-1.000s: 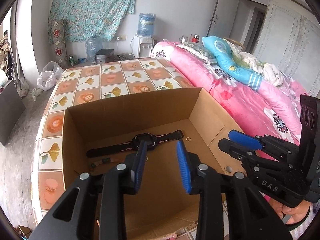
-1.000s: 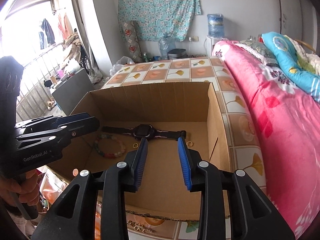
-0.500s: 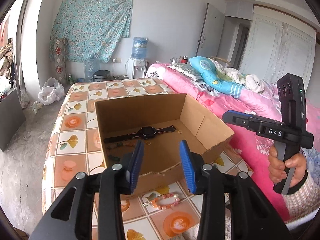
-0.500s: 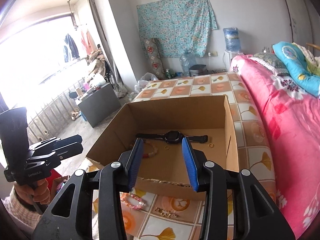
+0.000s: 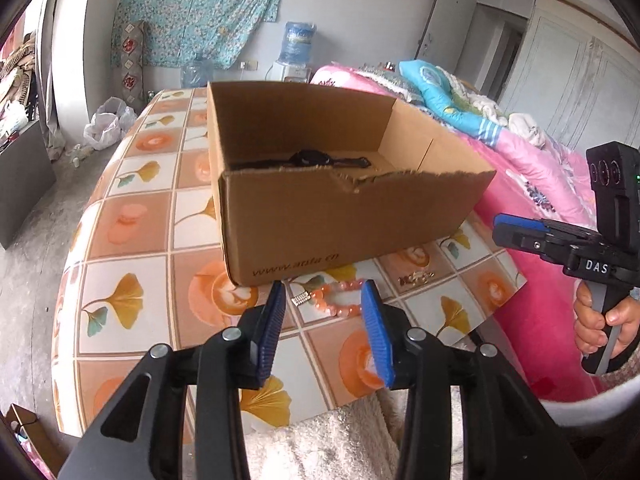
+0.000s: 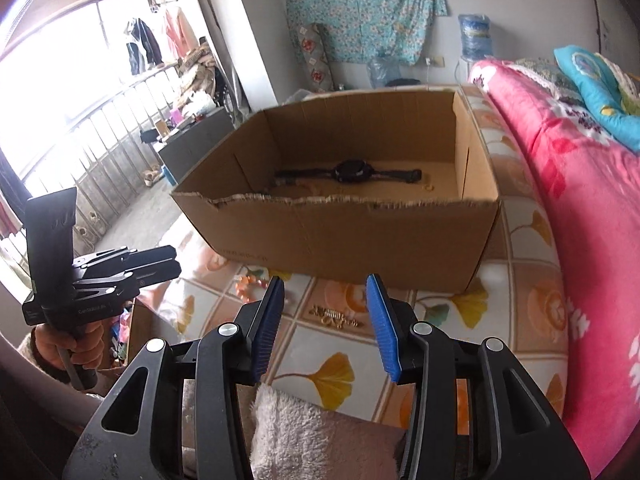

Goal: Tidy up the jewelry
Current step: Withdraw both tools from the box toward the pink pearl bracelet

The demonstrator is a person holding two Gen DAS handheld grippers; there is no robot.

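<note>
Lying just ahead of your left tongs [image 5: 322, 296], the bracelet [image 5: 340, 300] is resting on the desk [image 5: 132, 280] below the box [image 5: 340, 216], its long axis running crosswise to the pads. You are holding both tongs spread and empty; the right tongs [image 6: 326, 292] are facing the gold clasp [image 6: 335, 316], lying crosswise too. The left is nearer the bracelet.

We're in a lived-in bedroom: a bed under a pink floral quilt [image 5: 532, 184], a water dispenser [image 5: 295, 46] by the wall, floral cloth [image 6: 362, 4] pinned up, clothes [image 6: 154, 40] hanging at the window.
</note>
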